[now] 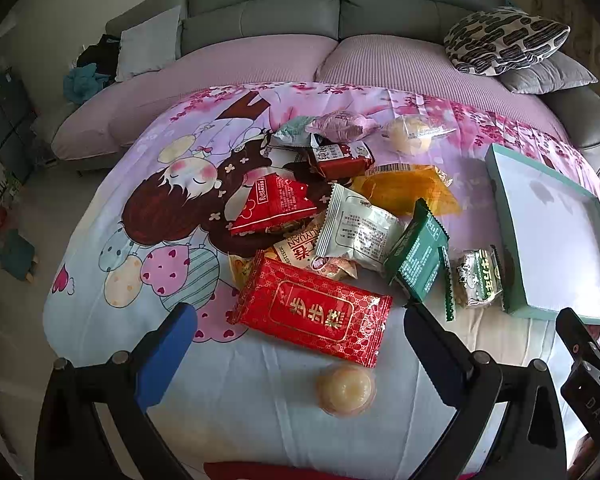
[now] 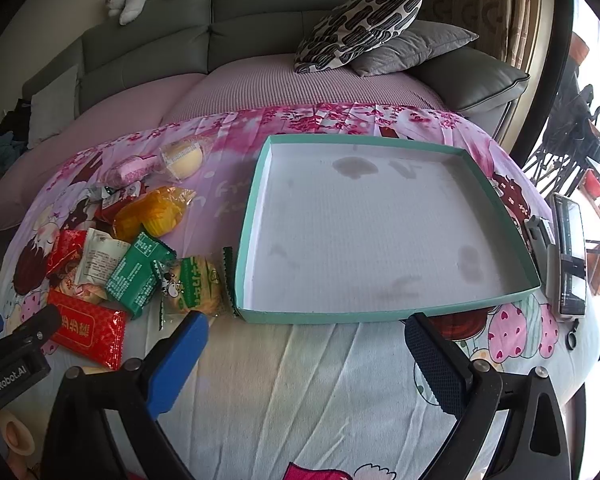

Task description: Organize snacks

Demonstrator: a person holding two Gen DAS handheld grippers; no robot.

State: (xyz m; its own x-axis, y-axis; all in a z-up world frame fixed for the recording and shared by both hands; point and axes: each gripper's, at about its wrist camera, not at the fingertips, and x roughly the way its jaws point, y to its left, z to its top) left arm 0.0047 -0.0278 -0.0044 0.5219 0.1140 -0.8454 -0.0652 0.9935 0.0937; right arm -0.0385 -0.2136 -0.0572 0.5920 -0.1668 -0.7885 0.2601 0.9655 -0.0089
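The teal tray (image 2: 256, 184) is the biggest thing on the cartoon bedsheet (image 2: 300, 380), lying flat and empty to the right of the snack pile, its near rim just ahead of the right gripper (image 2: 306, 344). Its sides run roughly square, so it has no strong long axis; one corner points toward the sofa (image 1: 260, 8). Since the sheet is soft and creased, a push on the rim would likely slide or tip the light tray rather than seat anything in it.

Next in size, the red packet (image 1: 314, 312) lies flat at the near edge of the pile, directly ahead of the left gripper (image 1: 300, 328), its long axis running from upper left to lower right in the left wrist view. It is thin and slick (a flat pinch could skate off it), and it overlaps neighbours that may drag along.

The green packet (image 1: 418, 256) points its long axis toward the pile's centre, leaning on the white packet (image 1: 360, 232).

Smallest, the jelly cup (image 1: 346, 390) sits alone close to the left gripper and could roll.

Both grippers are spread wide, holding nothing.
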